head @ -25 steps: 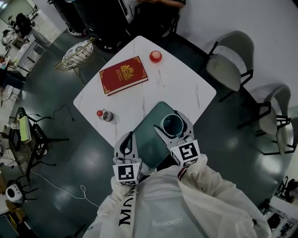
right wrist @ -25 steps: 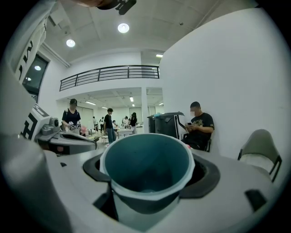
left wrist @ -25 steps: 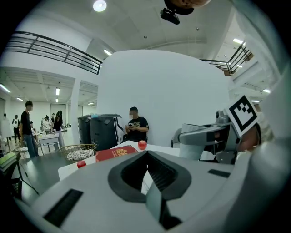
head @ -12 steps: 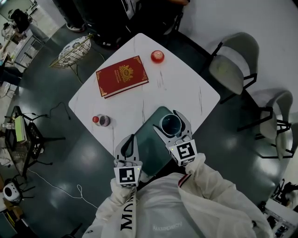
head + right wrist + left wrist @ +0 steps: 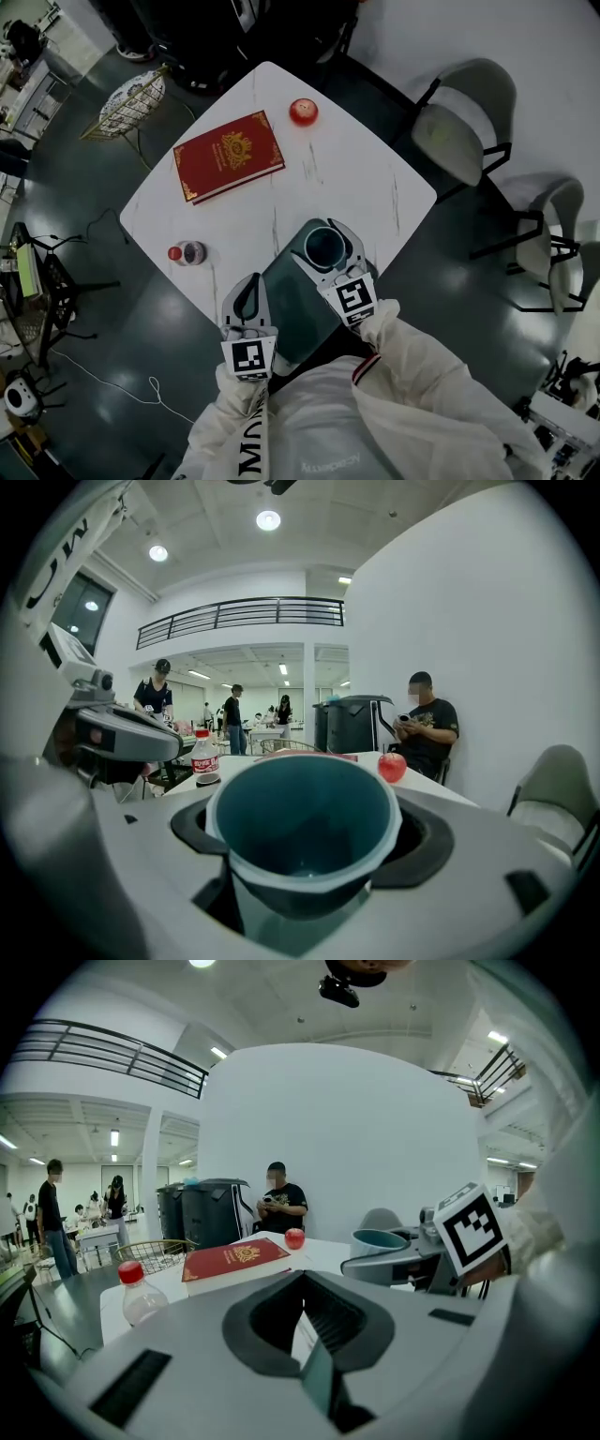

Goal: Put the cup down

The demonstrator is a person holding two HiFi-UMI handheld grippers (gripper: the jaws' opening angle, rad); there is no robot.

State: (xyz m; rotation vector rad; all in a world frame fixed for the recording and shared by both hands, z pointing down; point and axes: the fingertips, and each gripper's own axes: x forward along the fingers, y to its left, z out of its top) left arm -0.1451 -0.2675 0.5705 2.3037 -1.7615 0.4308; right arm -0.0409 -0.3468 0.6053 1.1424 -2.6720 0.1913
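The right gripper (image 5: 325, 231) stands wide, its jaws clamped on the sides of the cup (image 5: 323, 247). The left gripper (image 5: 250, 281) has its jaws closed tip to tip on nothing, just off the left edge of the tray (image 5: 295, 309).

The cup is over the tray's far corner, near the table (image 5: 375, 192) edge closest to the person. No view shows whether its base touches the tray.

Only the head view shows the tray under the cup. The right gripper view looks into the cup, teal inside with nothing visible in it. Beyond the cup it shows a seated person (image 5: 424, 726) whom the head view does not show clearly. The left gripper view gives the cup side on, its rim just above the right gripper's jaws.

The cup is upright, long axis vertical, mouth up. Further out on the table are a book (image 5: 228, 155), an apple (image 5: 303, 112) and a bottle (image 5: 186, 252)
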